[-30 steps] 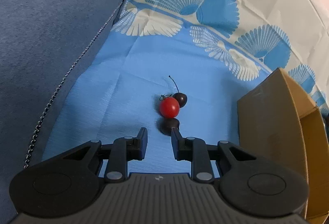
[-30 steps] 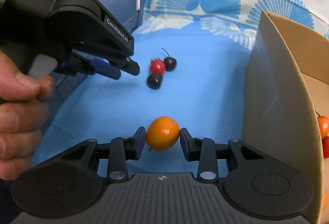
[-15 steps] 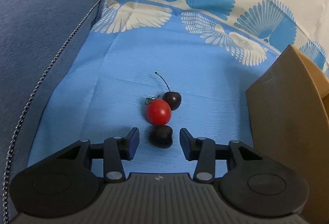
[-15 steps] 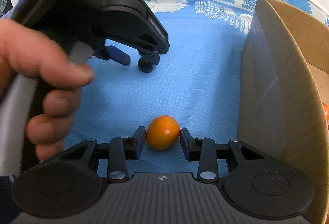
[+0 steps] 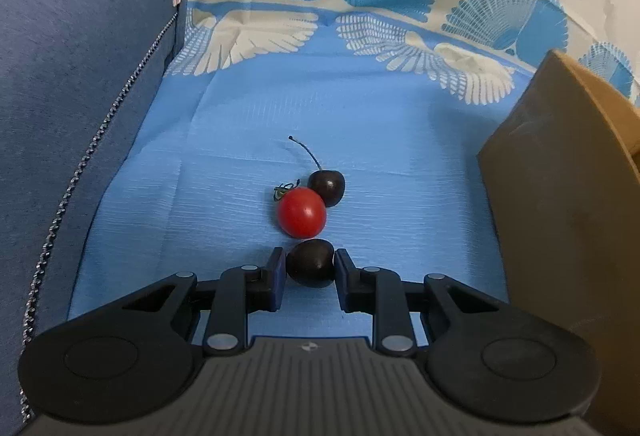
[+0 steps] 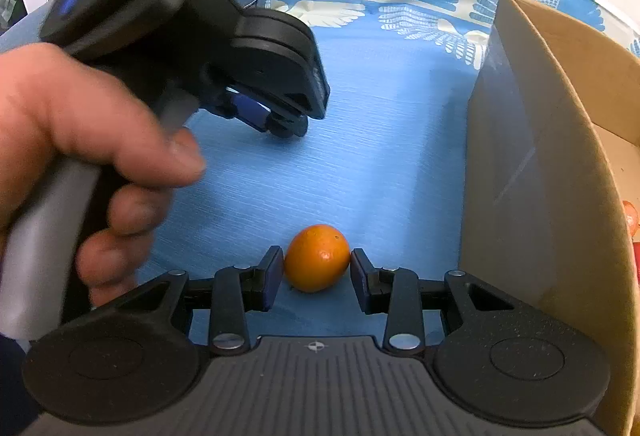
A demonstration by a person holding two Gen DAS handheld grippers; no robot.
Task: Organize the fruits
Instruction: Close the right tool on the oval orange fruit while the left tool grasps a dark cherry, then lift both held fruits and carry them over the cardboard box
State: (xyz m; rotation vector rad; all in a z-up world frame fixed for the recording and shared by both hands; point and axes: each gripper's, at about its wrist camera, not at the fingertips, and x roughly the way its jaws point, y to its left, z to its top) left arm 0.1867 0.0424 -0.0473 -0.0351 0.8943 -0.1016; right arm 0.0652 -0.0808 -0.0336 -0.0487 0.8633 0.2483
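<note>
Left gripper: jaws closing, pads pressed on both sides of a dark cherry sitting on the blue cloth. Just beyond it: cherry tomato, touching a stemmed cherry. Right gripper: jaws clamped on a small orange fruit (kumquat-like), cloth beneath, beside the cardboard box.
</note>
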